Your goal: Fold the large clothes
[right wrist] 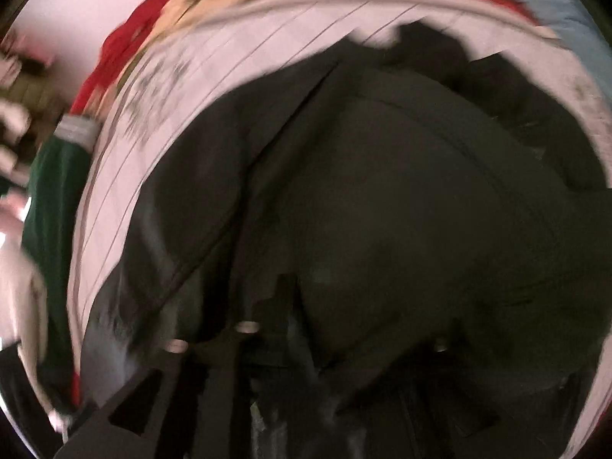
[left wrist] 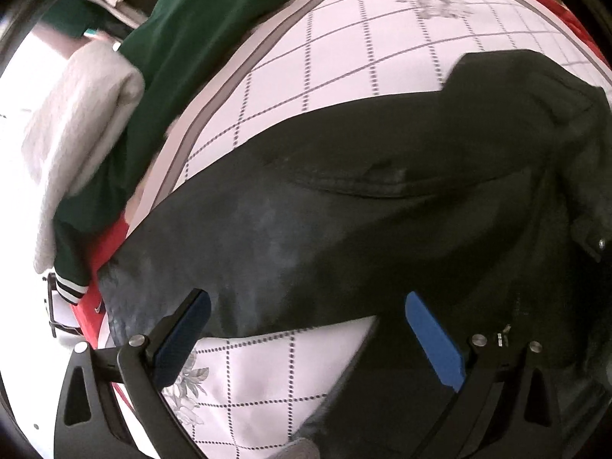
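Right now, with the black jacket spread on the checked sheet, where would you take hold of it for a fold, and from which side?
Judging from the left wrist view, I would grip the black jacket at its near hem edge, coming from above on the side of the left gripper. That edge lies flat and free on the checked sheet, and the open jaws already straddle it.

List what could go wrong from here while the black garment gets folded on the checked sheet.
1. The left gripper hangs open over the black garment, holding nothing; closing here could pinch the checked sheet along with it.
2. The right wrist view is blurred and dark, so a grip there could miss its edge.
3. The green garment and grey knit lie close by and might get dragged.
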`<act>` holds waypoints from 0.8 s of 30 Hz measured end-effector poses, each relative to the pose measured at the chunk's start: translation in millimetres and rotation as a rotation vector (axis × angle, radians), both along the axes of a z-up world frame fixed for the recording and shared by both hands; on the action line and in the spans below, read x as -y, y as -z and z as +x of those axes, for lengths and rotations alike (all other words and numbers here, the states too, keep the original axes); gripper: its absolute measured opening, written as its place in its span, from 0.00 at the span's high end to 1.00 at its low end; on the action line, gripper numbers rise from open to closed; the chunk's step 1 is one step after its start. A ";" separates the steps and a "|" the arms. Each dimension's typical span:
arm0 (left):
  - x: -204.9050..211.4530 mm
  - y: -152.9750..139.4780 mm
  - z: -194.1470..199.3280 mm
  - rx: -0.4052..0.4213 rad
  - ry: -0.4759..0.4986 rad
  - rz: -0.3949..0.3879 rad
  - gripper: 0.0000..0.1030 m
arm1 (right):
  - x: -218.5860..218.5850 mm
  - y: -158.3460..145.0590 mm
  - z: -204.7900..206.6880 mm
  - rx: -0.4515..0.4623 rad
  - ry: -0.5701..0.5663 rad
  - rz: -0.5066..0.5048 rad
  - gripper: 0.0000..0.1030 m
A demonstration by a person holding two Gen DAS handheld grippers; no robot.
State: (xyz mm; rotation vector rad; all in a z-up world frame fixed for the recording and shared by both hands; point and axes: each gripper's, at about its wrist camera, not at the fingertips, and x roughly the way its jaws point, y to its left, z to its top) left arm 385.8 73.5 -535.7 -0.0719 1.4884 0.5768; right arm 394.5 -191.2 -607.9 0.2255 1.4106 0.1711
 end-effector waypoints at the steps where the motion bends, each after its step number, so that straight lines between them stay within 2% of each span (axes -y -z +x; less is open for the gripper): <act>1: -3.7 0.7 -2.4 0.000 -0.003 -0.003 0.00 | 0.0 -3.8 -6.0 0.005 -0.013 0.026 0.54; 3: -13.0 1.4 -5.2 0.001 -0.002 -0.007 0.00 | 11.4 -15.6 -18.4 0.002 -0.003 0.134 0.51; 5: -17.7 1.8 -8.8 -0.002 -0.002 -0.012 0.00 | 33.8 -30.4 -33.0 0.002 0.047 0.299 0.50; 7: -23.0 2.1 -14.4 -0.006 -0.005 -0.025 0.00 | 52.3 -44.7 -48.7 0.025 0.089 0.386 0.50; 9: -27.6 1.3 -21.4 -0.004 -0.013 -0.041 0.00 | 64.7 -53.8 -61.4 0.041 0.123 0.375 0.50; 13: -51.6 4.2 -35.6 0.004 -0.036 -0.086 0.00 | 76.9 -41.7 -79.4 -0.004 0.151 0.215 0.50; 18: -95.0 7.0 -74.8 0.032 -0.160 -0.203 0.00 | 81.1 -19.3 -93.7 -0.077 0.191 0.145 0.50; 21: -131.3 15.3 -109.6 0.066 -0.292 -0.323 0.00 | 77.4 -13.0 -97.6 -0.095 0.190 0.135 0.50; 24: -166.5 35.3 -144.4 0.117 -0.480 -0.496 0.00 | 75.7 -11.8 -100.5 -0.099 0.178 0.117 0.50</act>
